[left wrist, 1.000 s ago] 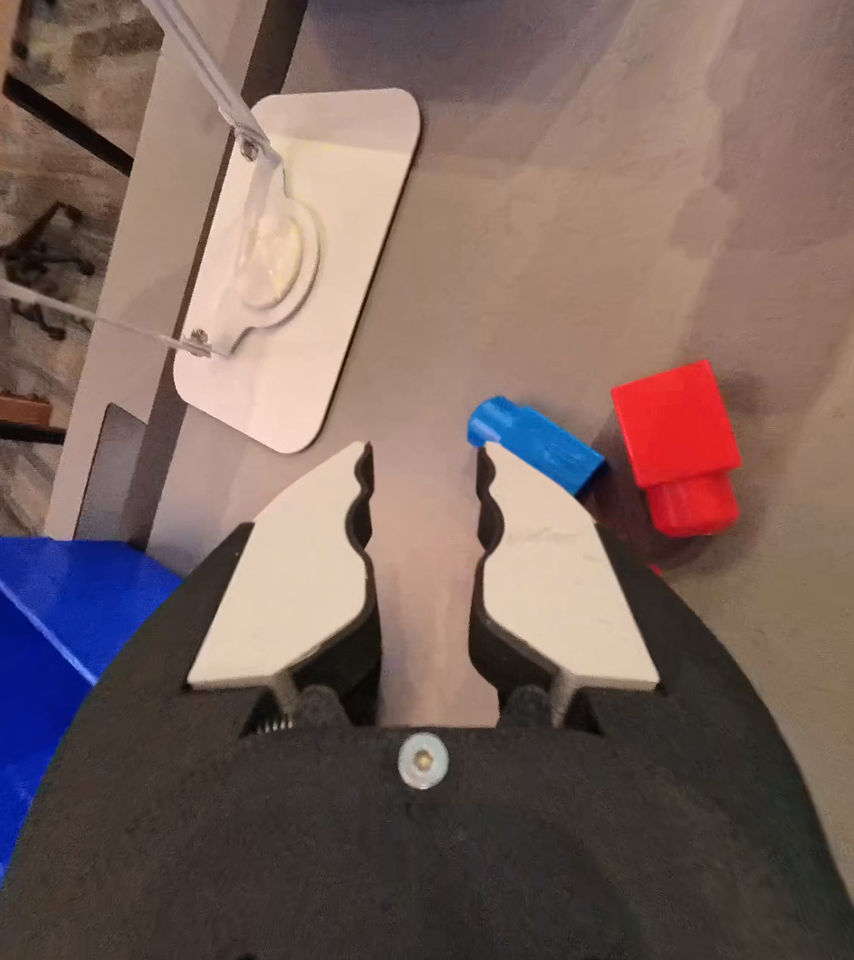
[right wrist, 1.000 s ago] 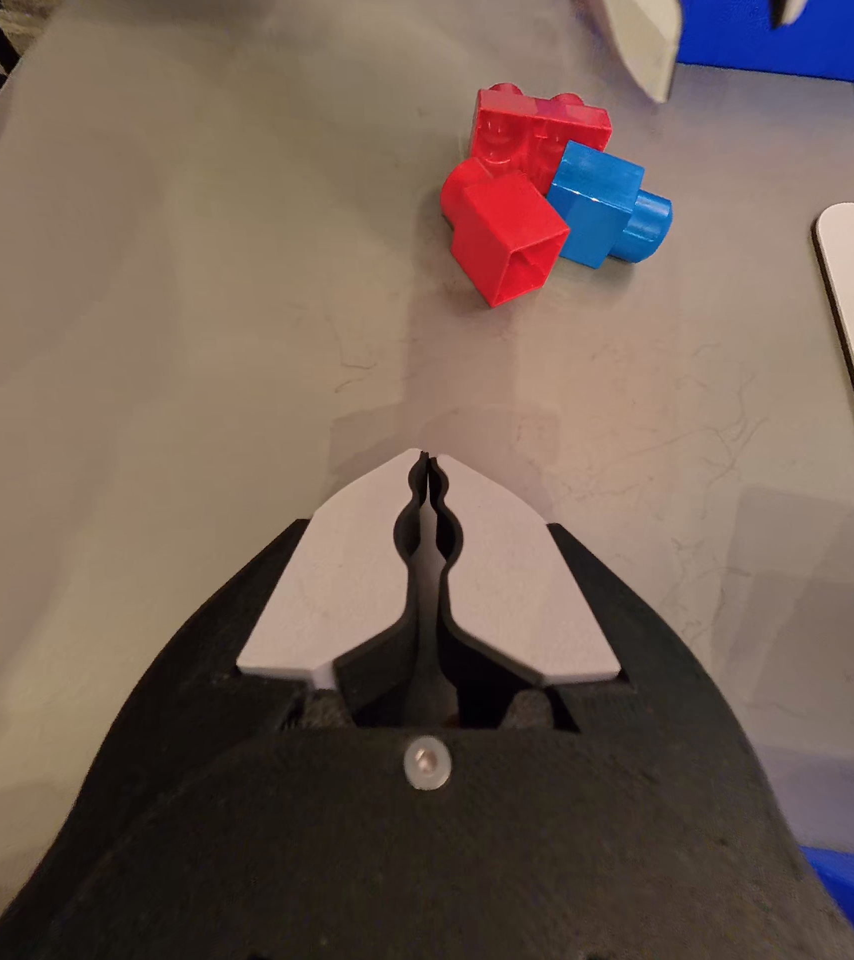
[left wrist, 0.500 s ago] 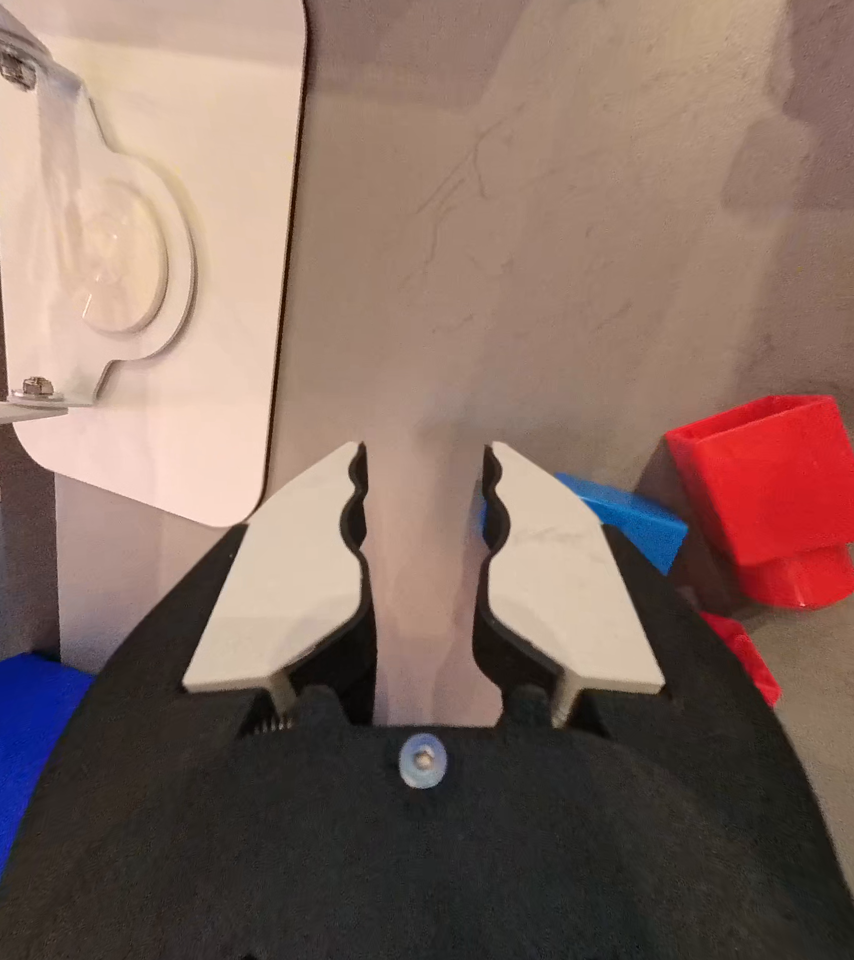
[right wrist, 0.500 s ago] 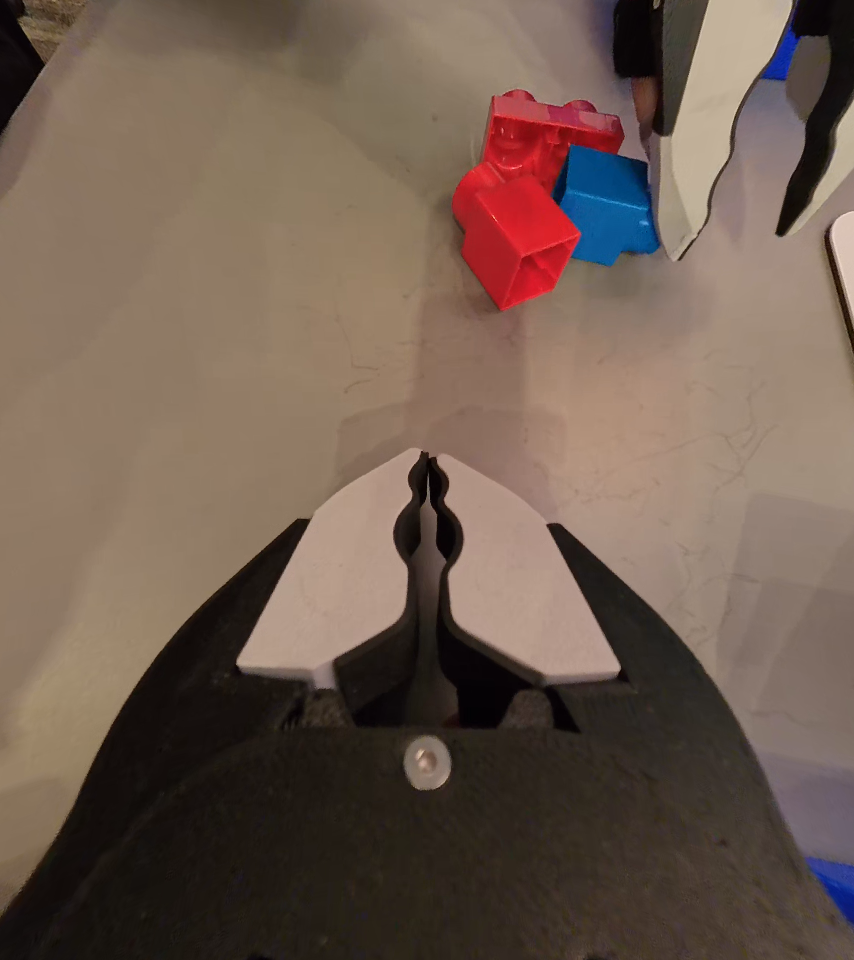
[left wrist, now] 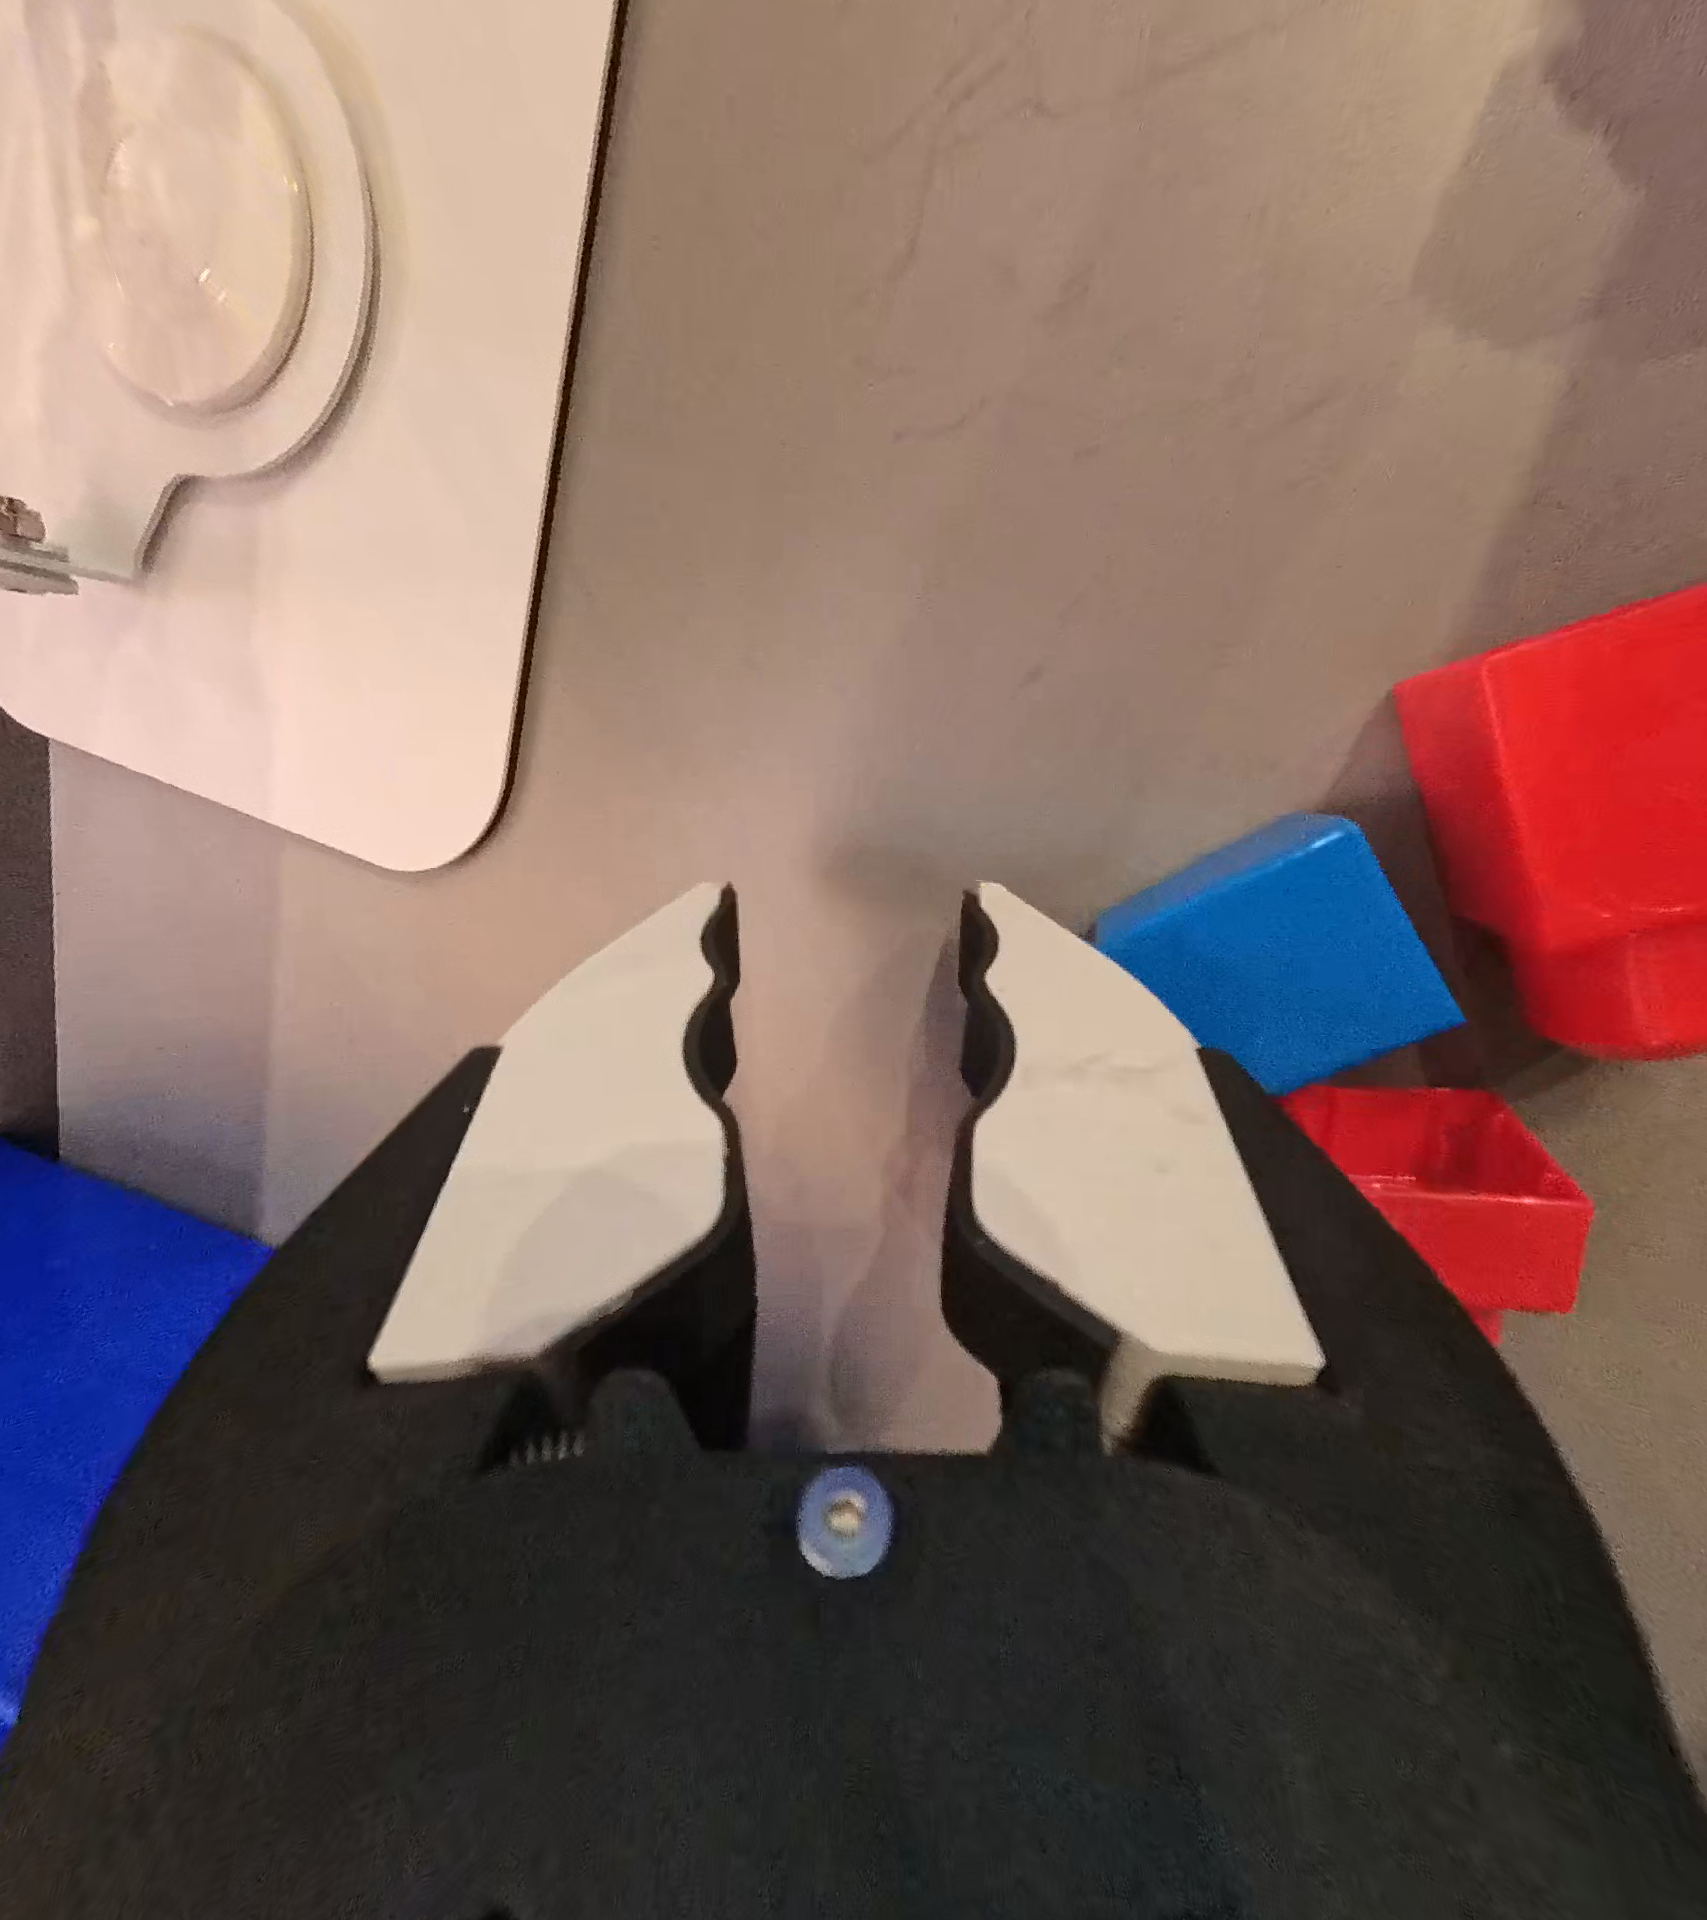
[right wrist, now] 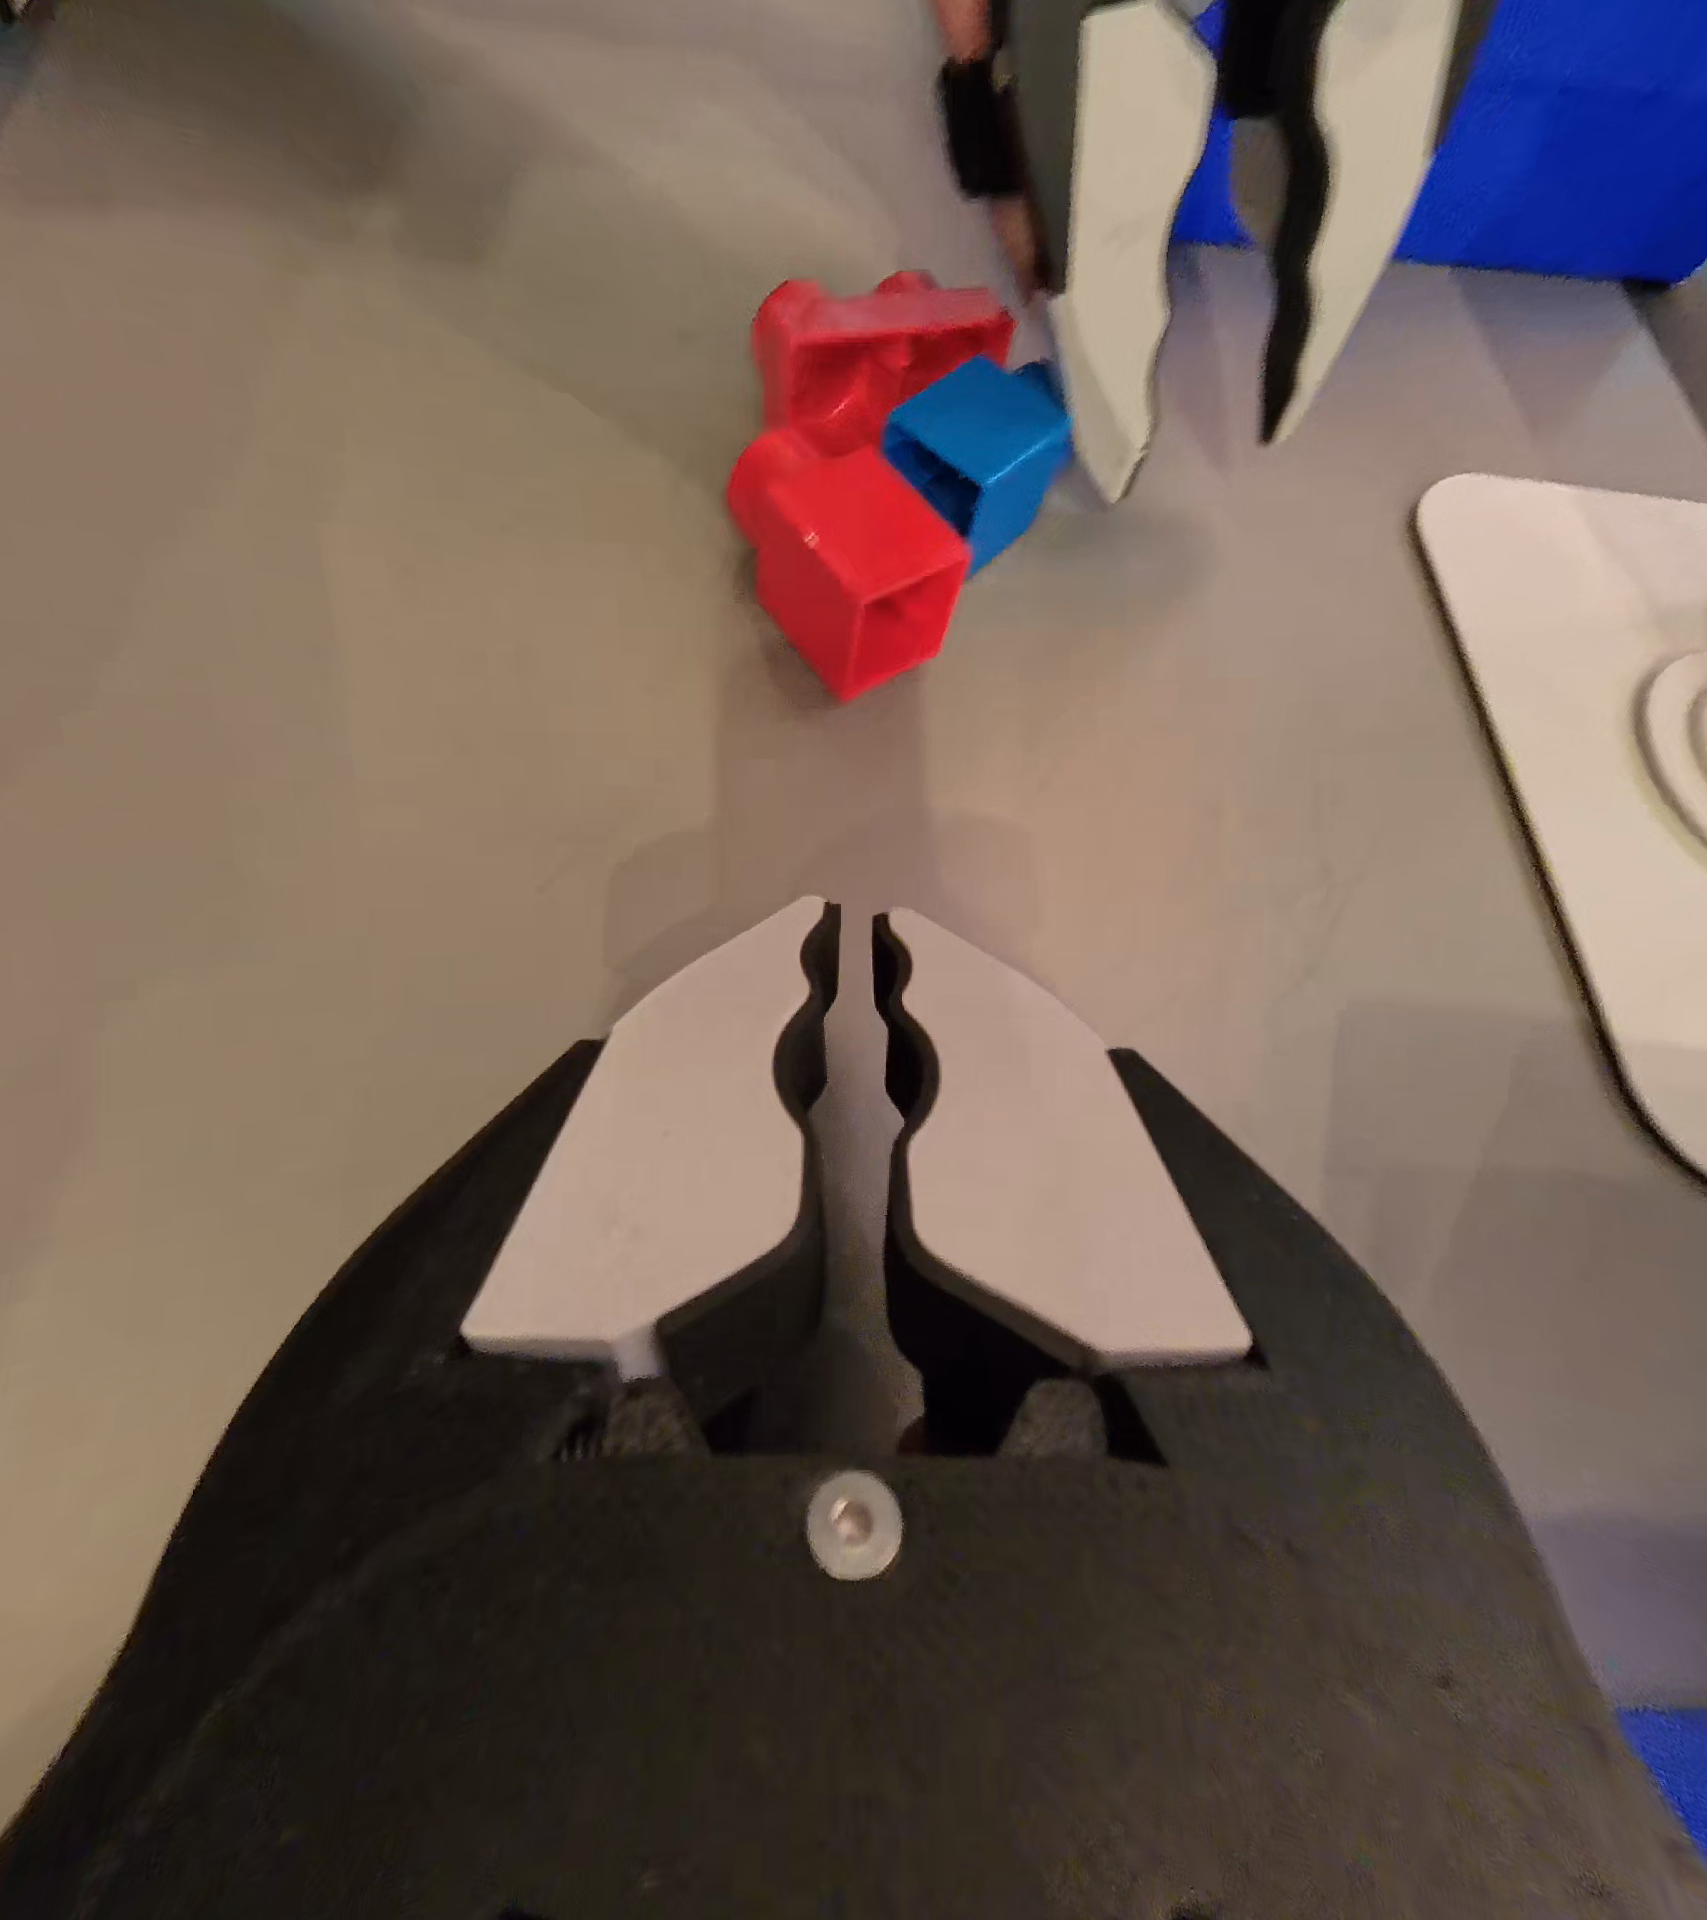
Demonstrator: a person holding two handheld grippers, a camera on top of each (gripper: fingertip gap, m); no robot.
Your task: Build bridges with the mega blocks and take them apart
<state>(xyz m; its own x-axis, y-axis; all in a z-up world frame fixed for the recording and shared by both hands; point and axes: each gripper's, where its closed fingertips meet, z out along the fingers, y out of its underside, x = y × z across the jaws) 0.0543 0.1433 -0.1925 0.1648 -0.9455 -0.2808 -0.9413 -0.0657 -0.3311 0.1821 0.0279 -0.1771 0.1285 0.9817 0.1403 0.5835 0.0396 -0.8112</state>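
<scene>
Three mega blocks (right wrist: 870, 468) lie loose and clustered on the worktop (right wrist: 309, 727), no bridge standing; my left hand-held gripper (left wrist: 847, 904) gapes empty beside the blue block (left wrist: 1275, 951), right hand-held gripper (right wrist: 854, 914) barely parted.

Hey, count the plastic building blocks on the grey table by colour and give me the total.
Red plastic blocks: 2, one wide with two studs, one small and square
Blue plastic block: 1
Total: 3

No readable text, label, brand, number or sign shows on anything in either view
</scene>
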